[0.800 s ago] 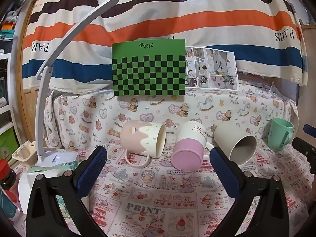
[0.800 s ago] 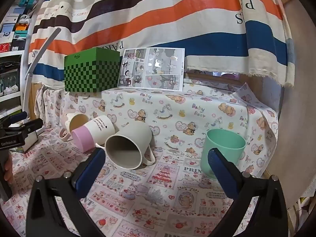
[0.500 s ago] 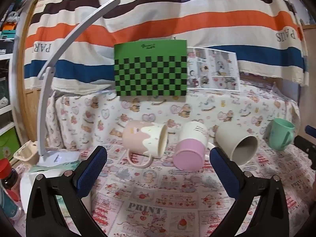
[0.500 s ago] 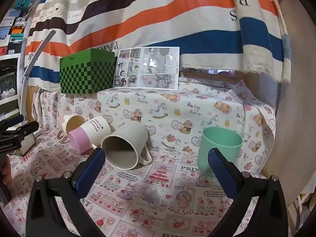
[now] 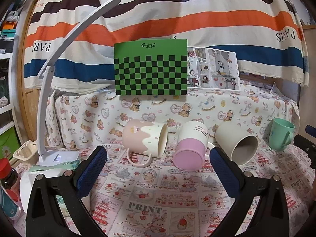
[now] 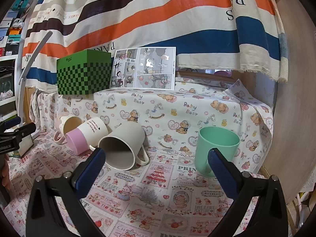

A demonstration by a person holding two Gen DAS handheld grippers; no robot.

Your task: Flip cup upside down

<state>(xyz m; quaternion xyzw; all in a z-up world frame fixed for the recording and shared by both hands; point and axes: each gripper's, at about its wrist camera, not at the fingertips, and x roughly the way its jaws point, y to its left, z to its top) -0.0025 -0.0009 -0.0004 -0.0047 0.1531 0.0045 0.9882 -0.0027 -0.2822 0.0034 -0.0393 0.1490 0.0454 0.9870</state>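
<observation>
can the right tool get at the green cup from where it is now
Probably yes. The right tool is open, and the upright green cup stands just ahead by its right finger, with only bare tablecloth between. The beige mug lies off to the left.

Printed tablecloth [image 6: 158, 193]: woven cloth, matt. Striped drape [image 6: 158, 19]: coarse matt cloth, frayed hem. Beige mug [image 6: 122, 146] and pink-based mug [image 5: 190, 148]: smooth, matt-looking ceramic. Green cup [image 6: 216, 150]: smooth plastic, slight sheen. Checkered box [image 5: 151, 69]: matt card. Comic sheet [image 6: 144, 68]: glossy paper, showing glare. Gripper pads [image 6: 89, 171]: textured blue, rubber-like.
</observation>
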